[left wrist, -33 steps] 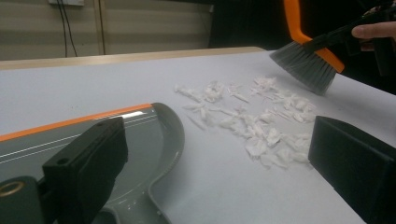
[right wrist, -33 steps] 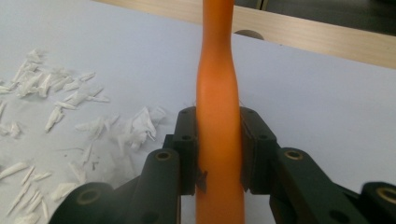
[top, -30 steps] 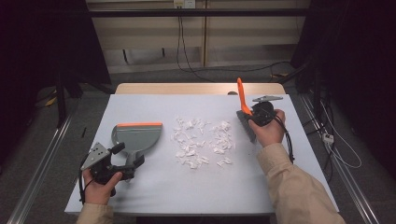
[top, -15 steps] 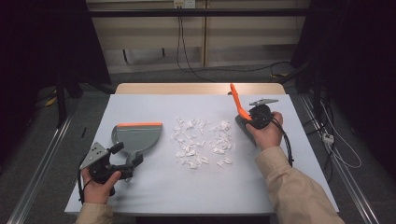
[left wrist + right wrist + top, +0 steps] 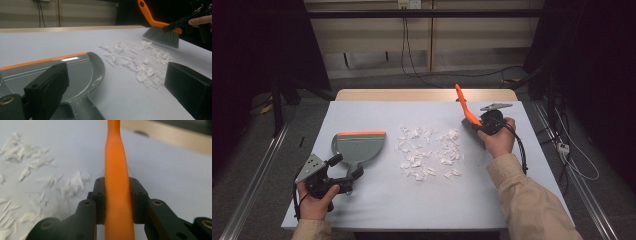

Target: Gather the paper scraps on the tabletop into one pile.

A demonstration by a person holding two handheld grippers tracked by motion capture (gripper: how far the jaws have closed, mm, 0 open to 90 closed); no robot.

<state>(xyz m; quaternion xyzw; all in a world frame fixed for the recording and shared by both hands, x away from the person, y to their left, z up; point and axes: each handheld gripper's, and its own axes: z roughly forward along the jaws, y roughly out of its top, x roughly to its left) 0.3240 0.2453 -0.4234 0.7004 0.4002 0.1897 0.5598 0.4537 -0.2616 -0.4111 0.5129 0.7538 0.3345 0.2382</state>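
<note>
Your worktop (image 5: 377, 210) carries everything, covered in a pale sheet. On its left half lies the grey dustpan (image 5: 359, 148) with its orange lip facing away from you and its handle pointing back toward your left tool (image 5: 346, 172). That tool sits low at the near left edge with its jaws apart, one on each side of the dustpan handle and not pressing on it. Your right tool (image 5: 117, 200) is clamped on the orange handle of the brush (image 5: 466, 112), after a brief loosening and closing again. The brush stands tilted, its grey bristles down by the worktop just right of the scraps. The white paper scraps (image 5: 428, 152) lie scattered in a loose patch between dustpan and brush.
</note>
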